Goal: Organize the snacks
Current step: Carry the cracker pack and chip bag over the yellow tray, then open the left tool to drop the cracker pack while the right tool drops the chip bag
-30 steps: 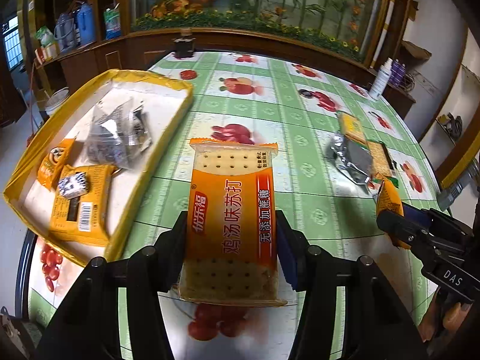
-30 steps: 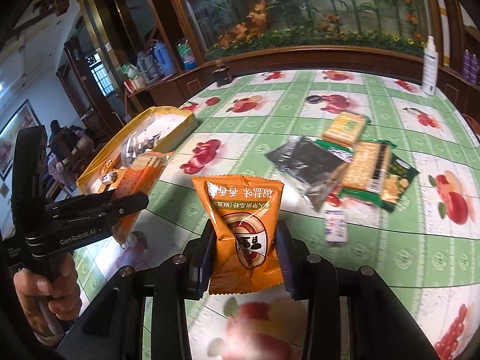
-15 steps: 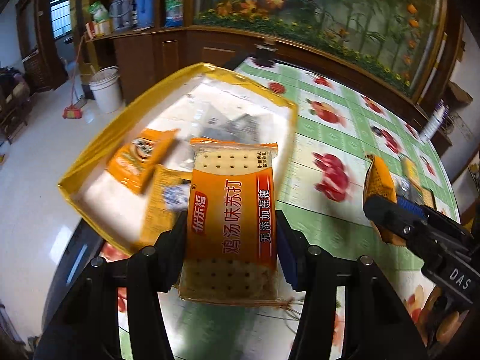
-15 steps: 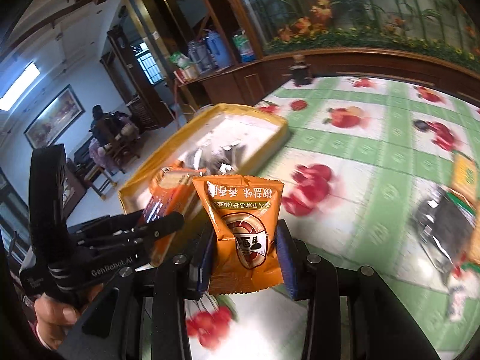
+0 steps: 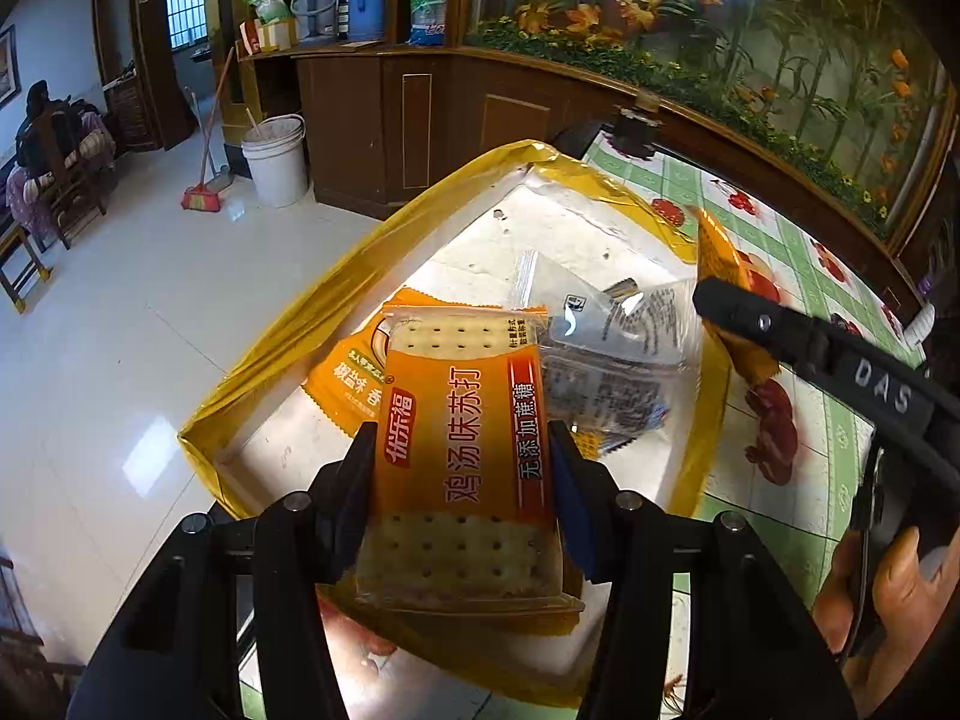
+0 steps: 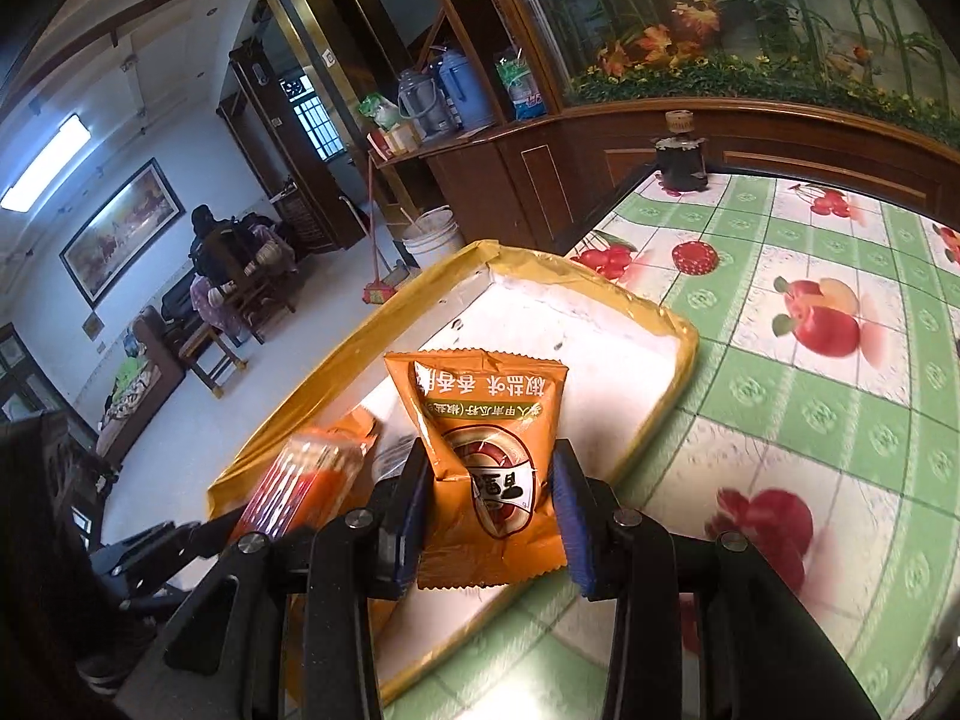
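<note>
Both grippers, left (image 5: 459,474) and right (image 6: 489,510), tilt down over the tray (image 6: 660,324).

Daylight from a barred window (image 5: 186,9) glares off the pale floor tiles (image 5: 144,462), and a ceiling strip light (image 6: 48,162) burns white. Fisheye bending darkens the corners (both views). The table's fruit-print cloth (image 6: 780,516) smears with motion blur.
</note>
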Motion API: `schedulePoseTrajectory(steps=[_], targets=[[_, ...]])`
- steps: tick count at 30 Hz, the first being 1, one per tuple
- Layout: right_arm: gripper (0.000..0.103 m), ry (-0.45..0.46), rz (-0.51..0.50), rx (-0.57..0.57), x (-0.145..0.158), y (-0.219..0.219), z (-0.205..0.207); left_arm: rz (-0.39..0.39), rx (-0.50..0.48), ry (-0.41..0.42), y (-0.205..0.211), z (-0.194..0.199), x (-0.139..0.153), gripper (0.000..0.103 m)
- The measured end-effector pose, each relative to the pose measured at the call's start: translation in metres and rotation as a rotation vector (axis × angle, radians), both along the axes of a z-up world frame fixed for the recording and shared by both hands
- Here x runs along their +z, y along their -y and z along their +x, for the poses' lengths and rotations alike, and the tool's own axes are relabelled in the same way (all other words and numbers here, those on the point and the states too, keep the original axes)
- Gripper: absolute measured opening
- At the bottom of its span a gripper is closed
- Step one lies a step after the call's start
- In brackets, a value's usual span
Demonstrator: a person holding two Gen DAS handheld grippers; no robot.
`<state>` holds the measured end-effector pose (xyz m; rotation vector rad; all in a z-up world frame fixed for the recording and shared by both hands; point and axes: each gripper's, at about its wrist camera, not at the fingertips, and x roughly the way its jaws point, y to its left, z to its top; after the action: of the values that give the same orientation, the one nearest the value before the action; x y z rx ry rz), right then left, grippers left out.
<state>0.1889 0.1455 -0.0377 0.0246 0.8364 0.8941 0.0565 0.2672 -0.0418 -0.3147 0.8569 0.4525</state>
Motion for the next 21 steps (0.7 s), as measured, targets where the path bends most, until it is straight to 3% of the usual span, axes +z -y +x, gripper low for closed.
schedulePoseTrajectory(steps=[5, 8, 10, 12, 21], targets=[[0.043, -0.032, 0.003, 0.012, -0.005, -0.013, 0.019, -0.001, 0.013, -0.002, -0.003, 0.002, 0.0, 0.054], [0.05, -0.036, 0.01, 0.008, -0.005, -0.013, 0.02, 0.016, 0.02, 0.019, 0.0, -0.003, 0.006, 0.06], [0.057, -0.027, 0.021, -0.007, -0.004, -0.008, 0.017, 0.041, 0.03, 0.027, 0.003, -0.005, 0.011, 0.07], [0.061, -0.031, 0.035, -0.01, -0.003, -0.002, 0.014, 0.057, 0.024, 0.047, 0.007, -0.009, 0.017, 0.071], [0.061, -0.011, 0.074, -0.056, 0.012, 0.047, -0.006, 0.096, -0.027, 0.089, 0.042, -0.015, 0.035, 0.072]])
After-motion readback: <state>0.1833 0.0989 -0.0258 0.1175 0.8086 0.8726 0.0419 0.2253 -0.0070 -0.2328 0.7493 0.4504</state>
